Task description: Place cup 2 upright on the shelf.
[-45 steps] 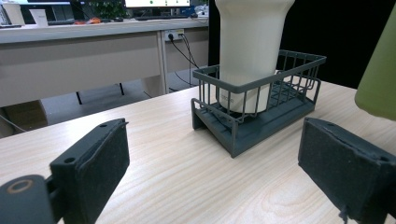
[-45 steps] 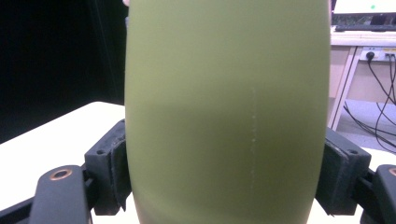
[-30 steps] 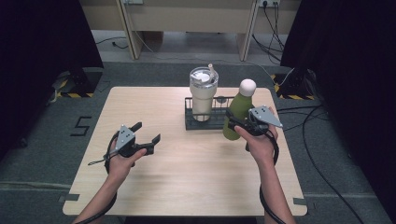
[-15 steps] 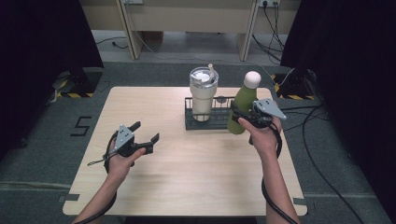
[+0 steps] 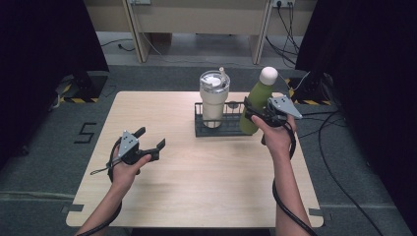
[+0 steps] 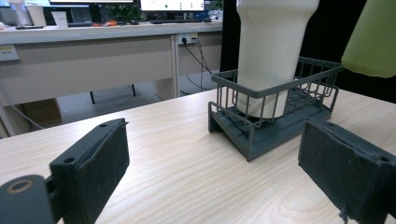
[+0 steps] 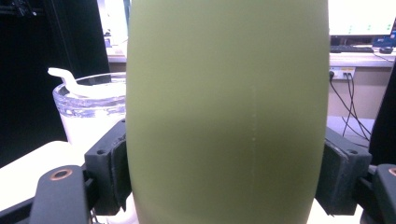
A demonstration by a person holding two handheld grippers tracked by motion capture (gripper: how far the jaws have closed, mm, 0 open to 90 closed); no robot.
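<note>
The right gripper clamps the green bottle, held above the wire rack's right end beside the tumbler. Keep the bottle upright; lower it straight into the free compartment. The left gripper rests wide, empty.

High view overhead, left gripper view low, both sharing rack, tumbler

Ahead of my open left claw the pale wooden tabletop lies bare up to the dark wire rack, where a cream lidded tumbler blocks passage.
</note>
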